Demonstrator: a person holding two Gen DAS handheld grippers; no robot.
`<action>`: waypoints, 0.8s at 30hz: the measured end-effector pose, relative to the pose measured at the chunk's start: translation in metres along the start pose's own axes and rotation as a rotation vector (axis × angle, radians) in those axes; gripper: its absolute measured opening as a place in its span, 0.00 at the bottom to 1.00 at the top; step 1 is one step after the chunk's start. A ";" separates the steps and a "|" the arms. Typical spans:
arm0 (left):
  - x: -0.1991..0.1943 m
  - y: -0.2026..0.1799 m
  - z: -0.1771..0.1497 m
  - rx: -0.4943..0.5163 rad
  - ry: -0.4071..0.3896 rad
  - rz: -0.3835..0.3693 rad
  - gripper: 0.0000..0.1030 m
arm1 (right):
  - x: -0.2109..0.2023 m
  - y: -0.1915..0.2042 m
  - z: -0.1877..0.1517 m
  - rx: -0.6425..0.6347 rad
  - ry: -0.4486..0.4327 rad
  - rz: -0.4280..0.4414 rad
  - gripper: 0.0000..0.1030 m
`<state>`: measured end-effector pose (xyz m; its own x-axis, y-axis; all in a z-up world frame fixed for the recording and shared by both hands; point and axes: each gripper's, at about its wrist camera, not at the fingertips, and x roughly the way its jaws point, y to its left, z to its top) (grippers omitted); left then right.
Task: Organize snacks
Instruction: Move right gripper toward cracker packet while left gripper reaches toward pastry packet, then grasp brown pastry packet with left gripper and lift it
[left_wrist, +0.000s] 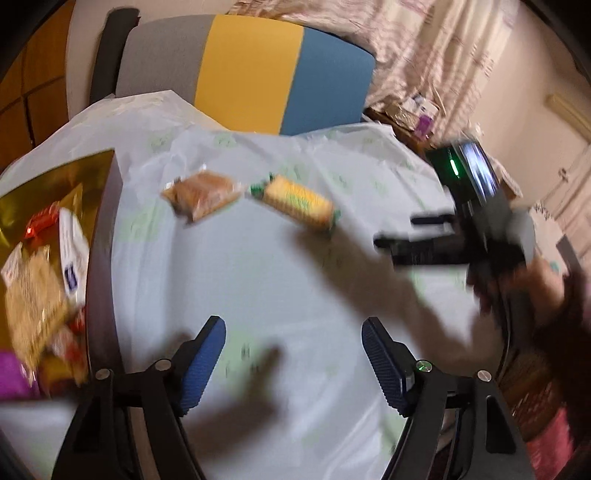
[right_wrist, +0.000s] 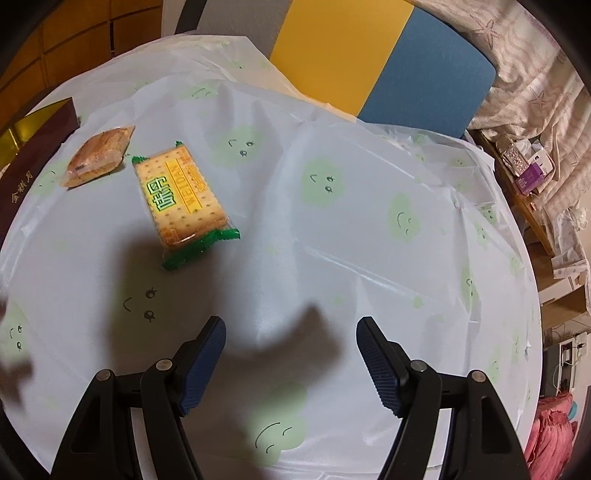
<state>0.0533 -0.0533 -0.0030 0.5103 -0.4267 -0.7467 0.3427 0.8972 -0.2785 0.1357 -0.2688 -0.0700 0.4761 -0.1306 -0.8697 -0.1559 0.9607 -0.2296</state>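
Above the table (right_wrist: 332, 258), both claws, left (left_wrist: 293, 363) and right (right_wrist: 291, 363), tilt downward, released and empty.

A round table (right_wrist: 332, 240) under a pale cloth with green smiling faces — behind it a grey, yellow and blue chair (right_wrist: 369, 55), starfish-patterned curtains (right_wrist: 535, 92) right.

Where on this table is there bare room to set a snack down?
Bare cloth runs right of the yellow cracker pack to the table's edge. It is crowded at the left: the brown pastry pack lies beside the box of snacks.
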 end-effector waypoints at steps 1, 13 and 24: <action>0.001 0.002 0.010 -0.019 -0.002 0.010 0.74 | -0.001 0.000 0.000 0.001 -0.004 0.002 0.72; 0.066 0.065 0.117 -0.314 0.124 0.069 0.63 | -0.010 -0.008 0.008 0.027 -0.052 0.019 0.72; 0.118 0.090 0.142 -0.442 0.212 0.202 0.71 | -0.015 -0.013 0.010 0.048 -0.081 0.039 0.72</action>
<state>0.2567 -0.0386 -0.0299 0.3456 -0.2494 -0.9047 -0.1344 0.9410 -0.3107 0.1389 -0.2765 -0.0499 0.5395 -0.0740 -0.8387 -0.1352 0.9756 -0.1731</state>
